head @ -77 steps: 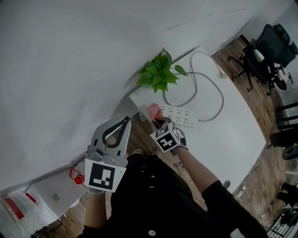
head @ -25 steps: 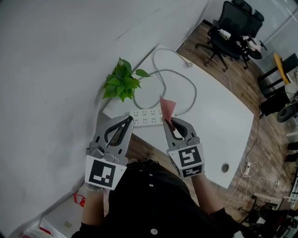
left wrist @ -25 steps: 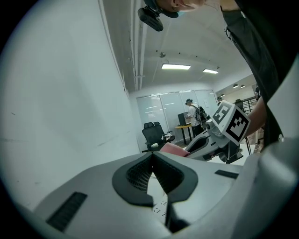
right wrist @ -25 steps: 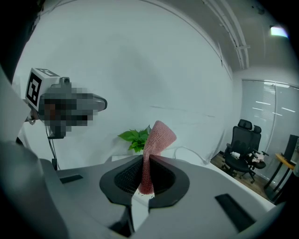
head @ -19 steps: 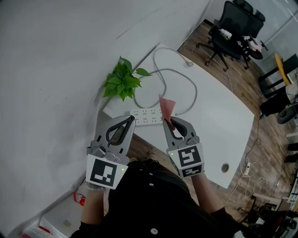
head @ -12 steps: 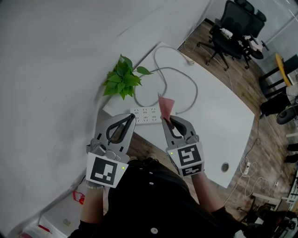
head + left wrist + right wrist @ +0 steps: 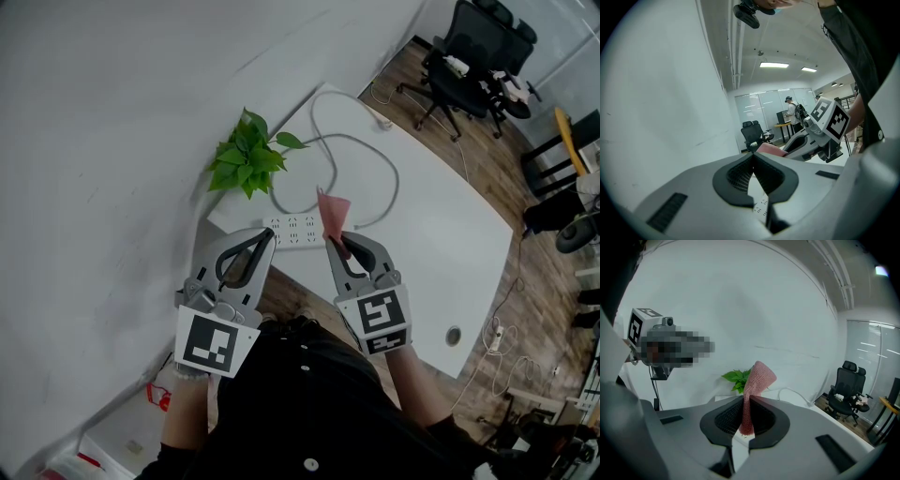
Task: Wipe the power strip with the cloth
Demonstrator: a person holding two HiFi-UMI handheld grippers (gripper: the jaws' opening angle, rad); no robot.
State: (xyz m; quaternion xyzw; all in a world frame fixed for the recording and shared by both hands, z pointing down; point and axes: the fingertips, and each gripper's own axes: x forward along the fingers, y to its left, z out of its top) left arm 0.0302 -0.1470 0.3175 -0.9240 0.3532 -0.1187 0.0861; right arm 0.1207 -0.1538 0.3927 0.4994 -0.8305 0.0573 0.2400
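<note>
A white power strip (image 7: pixel 292 229) lies near the front edge of the white table (image 7: pixel 441 244), its grey cable (image 7: pixel 380 159) looping away behind it. My right gripper (image 7: pixel 334 241) is shut on a pink cloth (image 7: pixel 332 212) that sticks up from its tips (image 7: pixel 757 378), held above the strip's right end. My left gripper (image 7: pixel 262 235) hovers just in front of the strip's left end, jaws shut with nothing between them (image 7: pixel 753 156). A bit of the strip shows under the left jaws (image 7: pixel 761 206).
A green potted plant (image 7: pixel 247 157) stands at the table's back left corner against the white wall. Black office chairs (image 7: pixel 478 42) stand on the wood floor beyond the table. A round cable hole (image 7: pixel 454 336) sits near the table's right front.
Three seconds ago the right gripper held the cloth down at the strip's left end. Since then it has risen with the cloth; over the last second both grippers have hardly moved.
</note>
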